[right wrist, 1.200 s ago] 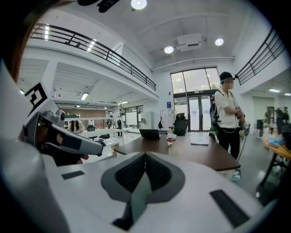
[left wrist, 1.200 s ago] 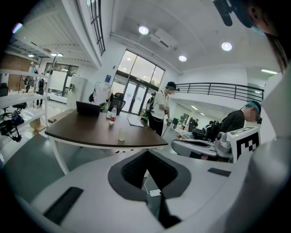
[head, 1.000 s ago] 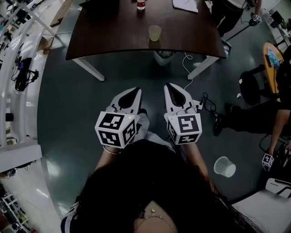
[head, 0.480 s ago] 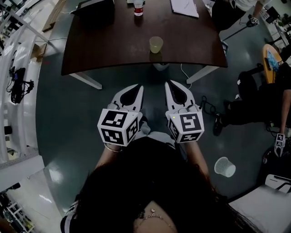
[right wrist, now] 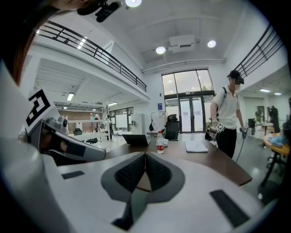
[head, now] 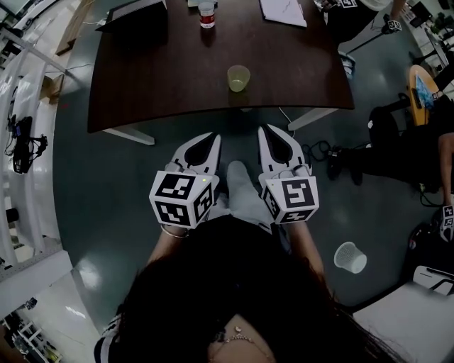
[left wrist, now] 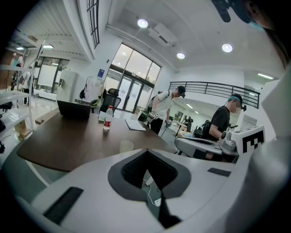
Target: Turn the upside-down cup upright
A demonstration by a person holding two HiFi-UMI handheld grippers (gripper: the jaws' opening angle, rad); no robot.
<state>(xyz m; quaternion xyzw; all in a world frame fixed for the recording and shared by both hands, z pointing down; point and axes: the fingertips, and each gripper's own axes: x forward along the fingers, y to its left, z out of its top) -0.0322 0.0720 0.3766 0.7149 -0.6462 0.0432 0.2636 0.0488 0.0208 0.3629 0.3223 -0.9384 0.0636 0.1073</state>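
Yellowish cup (head: 238, 78) on dark table (head: 163, 78), well beyond left gripper (head: 213, 136) and right gripper (head: 264, 130), both closed and empty.

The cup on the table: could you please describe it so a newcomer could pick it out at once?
Find the dark brown table at the top of the head view. The cup stands alone near its near edge. It is pale, yellowish and translucent, unlike the red-labelled bottle at the far edge.
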